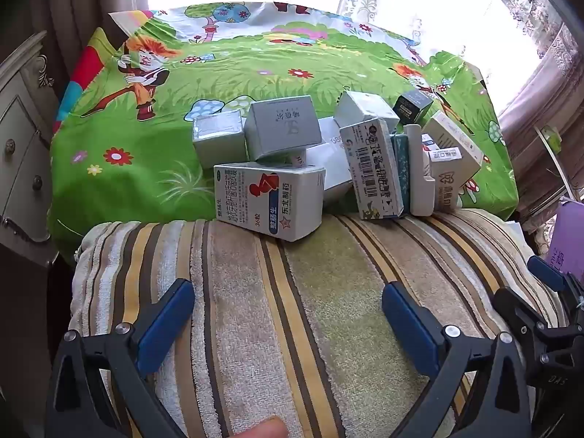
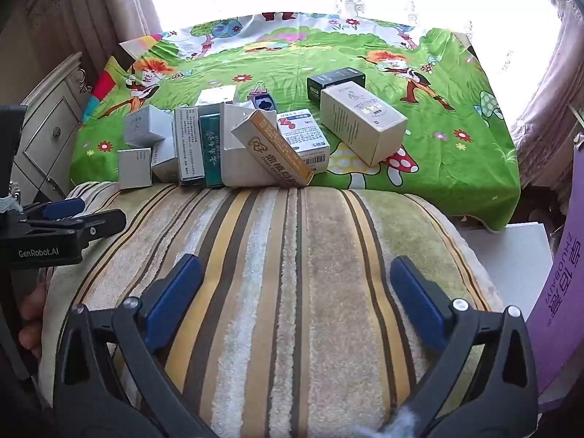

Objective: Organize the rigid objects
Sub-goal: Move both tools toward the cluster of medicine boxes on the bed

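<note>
Two grippers are hovering over the striped terry towel at the near edge of the table. The left gripper is holding its two blue-padded fingers wide apart and gripping nothing; the right gripper is doing the same. The small cardboard boxes are sitting in one crowded group on the green cartoon-printed cloth, just behind the towel. In the right wrist view I am counting about eleven boxes, though some are hiding each other. Among them are one long yellow-and-white box leaning tilted on its neighbours, one large cream box lying apart to the right, one black box behind it, and one teal box standing upright. One white box with red figures is lying nearest the left gripper, partly on the towel.
</note>
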A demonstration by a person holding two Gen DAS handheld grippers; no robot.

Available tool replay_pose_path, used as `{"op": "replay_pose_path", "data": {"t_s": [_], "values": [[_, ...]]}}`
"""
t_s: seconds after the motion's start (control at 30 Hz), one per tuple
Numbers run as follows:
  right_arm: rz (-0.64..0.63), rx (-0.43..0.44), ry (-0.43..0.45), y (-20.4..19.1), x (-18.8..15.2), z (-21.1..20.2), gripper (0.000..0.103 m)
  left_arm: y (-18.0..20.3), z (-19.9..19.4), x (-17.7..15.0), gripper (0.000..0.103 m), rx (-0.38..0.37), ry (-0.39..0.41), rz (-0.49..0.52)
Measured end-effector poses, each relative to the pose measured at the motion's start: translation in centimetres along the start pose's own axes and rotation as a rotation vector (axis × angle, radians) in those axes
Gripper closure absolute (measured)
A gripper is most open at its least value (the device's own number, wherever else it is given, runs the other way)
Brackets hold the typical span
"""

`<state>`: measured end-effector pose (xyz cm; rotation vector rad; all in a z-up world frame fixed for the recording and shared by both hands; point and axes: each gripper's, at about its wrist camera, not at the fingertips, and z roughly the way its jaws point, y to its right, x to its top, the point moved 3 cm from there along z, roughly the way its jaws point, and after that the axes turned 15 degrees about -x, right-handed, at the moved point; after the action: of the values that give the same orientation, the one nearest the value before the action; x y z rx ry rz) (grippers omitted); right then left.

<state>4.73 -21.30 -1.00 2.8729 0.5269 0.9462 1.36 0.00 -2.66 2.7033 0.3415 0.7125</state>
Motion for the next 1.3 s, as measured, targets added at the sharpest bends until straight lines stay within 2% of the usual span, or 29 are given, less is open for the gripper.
{"op": "replay_pose_path", "data": {"t_s": [1.3], "values": [[0.000, 0.000, -0.004, -0.04, 0.04, 0.03, 0.000, -0.27, 0.30, 0.06, 0.000, 0.001, -0.014, -0.009]]}}
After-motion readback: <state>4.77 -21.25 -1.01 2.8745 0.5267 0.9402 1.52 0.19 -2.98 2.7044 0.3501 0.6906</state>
